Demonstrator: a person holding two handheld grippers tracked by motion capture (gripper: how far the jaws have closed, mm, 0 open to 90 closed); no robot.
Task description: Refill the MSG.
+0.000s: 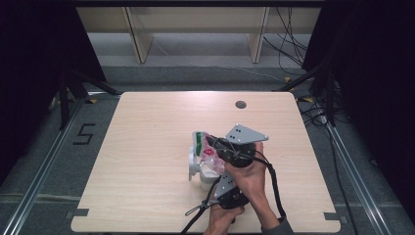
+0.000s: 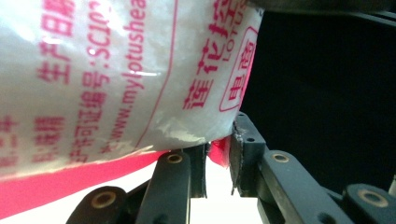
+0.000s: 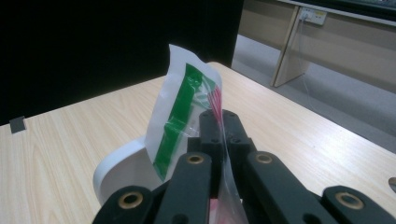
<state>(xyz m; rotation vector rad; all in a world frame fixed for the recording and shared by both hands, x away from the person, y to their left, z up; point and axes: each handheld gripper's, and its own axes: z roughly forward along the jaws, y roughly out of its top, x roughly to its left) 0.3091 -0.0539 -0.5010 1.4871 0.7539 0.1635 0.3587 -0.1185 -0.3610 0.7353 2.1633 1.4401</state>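
A clear plastic bag [image 1: 202, 148] with a green strip and pink print hangs over a white cup [image 1: 197, 172] near the table's front middle. My right gripper [image 1: 214, 143] is shut on the bag's upper edge, just right of the green strip [image 3: 179, 119]. In the right gripper view its jaws [image 3: 220, 125] are pressed together on the film, with the white cup [image 3: 122, 170] below. My left gripper [image 1: 213, 171] comes from beneath. It is shut on the pink bottom corner of the bag [image 2: 116, 79], which sits between its jaws [image 2: 218, 157]. Both hands crowd together at the front edge.
The light wooden table [image 1: 147, 147] has a round cable hole [image 1: 240, 104] at the back right. Beyond the far edge stand pale shelf legs [image 1: 140, 44]. Loose cables [image 1: 288, 44] lie on the floor at the right, and dark curtains close both sides.
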